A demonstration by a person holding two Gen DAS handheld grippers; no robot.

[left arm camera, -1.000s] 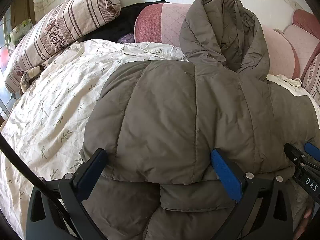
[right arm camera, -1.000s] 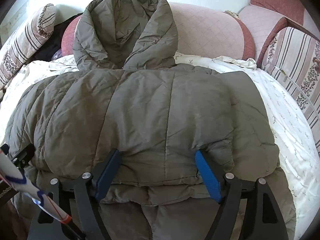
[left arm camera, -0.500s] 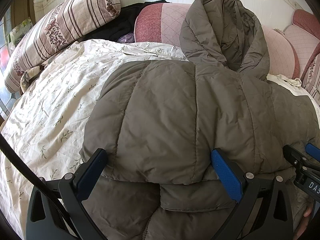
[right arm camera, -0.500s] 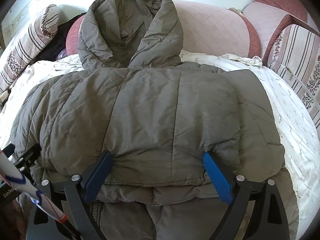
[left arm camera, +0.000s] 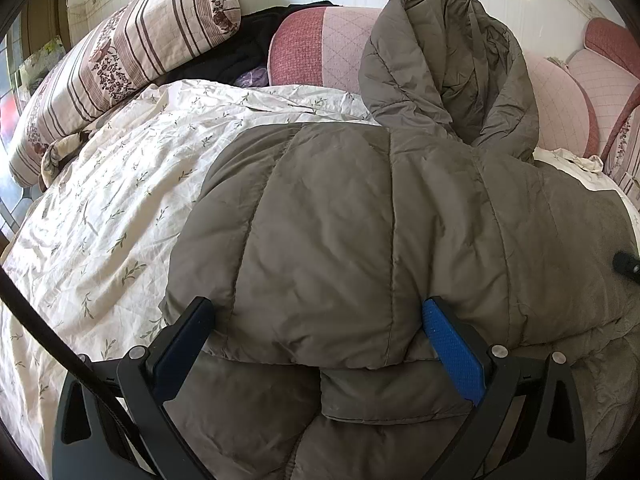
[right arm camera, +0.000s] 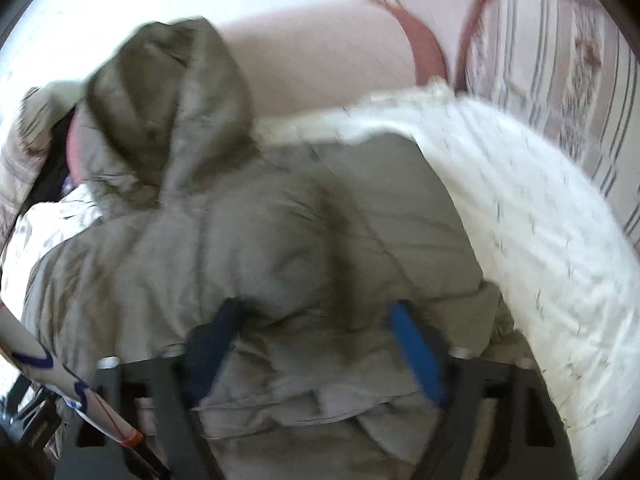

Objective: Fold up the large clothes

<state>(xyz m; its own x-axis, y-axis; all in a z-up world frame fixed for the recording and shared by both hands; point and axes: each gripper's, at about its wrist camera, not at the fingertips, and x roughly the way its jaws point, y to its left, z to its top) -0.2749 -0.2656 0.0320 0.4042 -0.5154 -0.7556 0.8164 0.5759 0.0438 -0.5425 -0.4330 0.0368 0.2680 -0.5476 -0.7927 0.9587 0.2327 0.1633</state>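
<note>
A grey-brown hooded puffer jacket (left arm camera: 360,220) lies folded on the bed, hood (left arm camera: 452,64) leaning on the pink headboard. My left gripper (left arm camera: 316,328) is open; its blue-padded fingers (left arm camera: 452,352) straddle the jacket's folded near edge without clamping it. In the blurred right wrist view the jacket (right arm camera: 240,248) lies ahead, hood (right arm camera: 172,92) at upper left. My right gripper (right arm camera: 316,332) is open around the folded edge. A bit of it (left arm camera: 626,266) shows at the left view's right edge.
A floral white sheet (left arm camera: 112,208) covers the bed. A striped bolster (left arm camera: 132,52) and dark clothes (left arm camera: 240,52) lie at the back left. A pink padded headboard (left arm camera: 560,108) runs behind. A striped cushion (right arm camera: 560,72) stands at the right.
My right gripper has swung quickly to the right and tilted, blurring its view; the hood now sits at its upper left. It has slid almost out of the left view. The left gripper has stayed still.
</note>
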